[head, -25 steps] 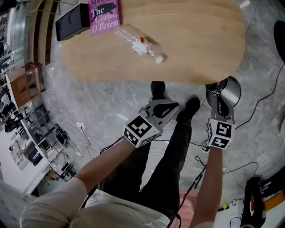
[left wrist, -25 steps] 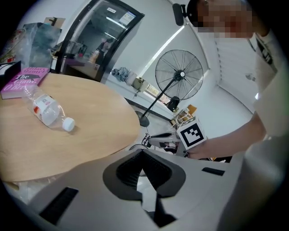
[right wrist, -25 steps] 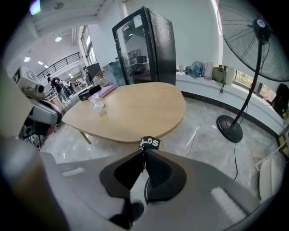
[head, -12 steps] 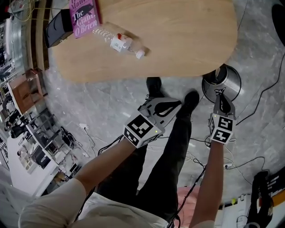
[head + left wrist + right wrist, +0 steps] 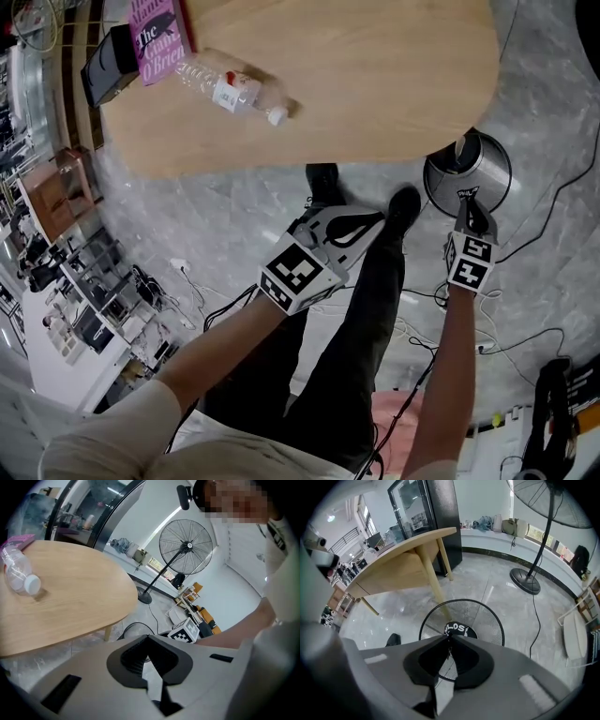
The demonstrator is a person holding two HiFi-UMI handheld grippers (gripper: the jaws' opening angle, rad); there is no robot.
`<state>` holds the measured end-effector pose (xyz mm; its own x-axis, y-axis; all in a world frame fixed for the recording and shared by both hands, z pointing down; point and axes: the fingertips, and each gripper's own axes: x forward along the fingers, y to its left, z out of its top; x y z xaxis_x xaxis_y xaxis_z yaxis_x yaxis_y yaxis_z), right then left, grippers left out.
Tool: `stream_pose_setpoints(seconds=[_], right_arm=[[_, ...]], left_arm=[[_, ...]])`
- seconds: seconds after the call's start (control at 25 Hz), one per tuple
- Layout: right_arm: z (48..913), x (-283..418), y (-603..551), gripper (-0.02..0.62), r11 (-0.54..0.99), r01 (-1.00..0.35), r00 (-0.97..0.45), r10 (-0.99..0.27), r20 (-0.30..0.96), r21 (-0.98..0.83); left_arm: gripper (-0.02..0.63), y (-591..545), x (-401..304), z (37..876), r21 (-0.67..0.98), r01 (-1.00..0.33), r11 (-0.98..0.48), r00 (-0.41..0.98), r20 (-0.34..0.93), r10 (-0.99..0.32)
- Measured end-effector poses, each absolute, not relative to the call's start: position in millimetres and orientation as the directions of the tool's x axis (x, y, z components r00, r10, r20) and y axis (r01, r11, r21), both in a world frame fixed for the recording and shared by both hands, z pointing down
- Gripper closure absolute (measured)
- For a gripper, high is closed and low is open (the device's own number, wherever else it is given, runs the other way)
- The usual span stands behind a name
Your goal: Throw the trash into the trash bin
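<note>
"Right tongs have sunk closer over the trash bin, tips pinched shut, nothing clearly between them."

"And the left tongs?"

"Narrow too, and empty. The bottle lies on the worktop, far left, not yet binned."

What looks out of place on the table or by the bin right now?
A clear plastic bottle lies tipped on its side on the table, beside the pink book, not yet binned. The mesh trash bin stands upright on the floor and looks normal.
</note>
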<state>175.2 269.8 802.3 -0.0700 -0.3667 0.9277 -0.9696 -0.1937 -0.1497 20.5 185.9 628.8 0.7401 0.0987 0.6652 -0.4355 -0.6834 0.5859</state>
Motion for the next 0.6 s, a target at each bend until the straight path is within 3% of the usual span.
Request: stream_pose_setpoints(seconds=[0.08,0.24,0.6], right_arm=[[810,174,271,0.556,-0.2,-0.968,-0.076,-0.351,0.933,-0.154],[829,178,284,0.412,-0.233,-0.96,-0.076,-0.311,0.947,-0.154],[803,169,273,0.385,-0.187,-0.967,-0.101,-0.346,0.933,-0.174]], left_arm=[[0.6,186,19,631,0.585,-0.44,-0.682,0.738,0.668,0.097],[0.6,186,13,636,0.582,-0.454,-0.675,0.733,0.674,0.088],[0.6,194,-3,628,0.581,-0.469,-0.665,0.725,0.684,0.087]])
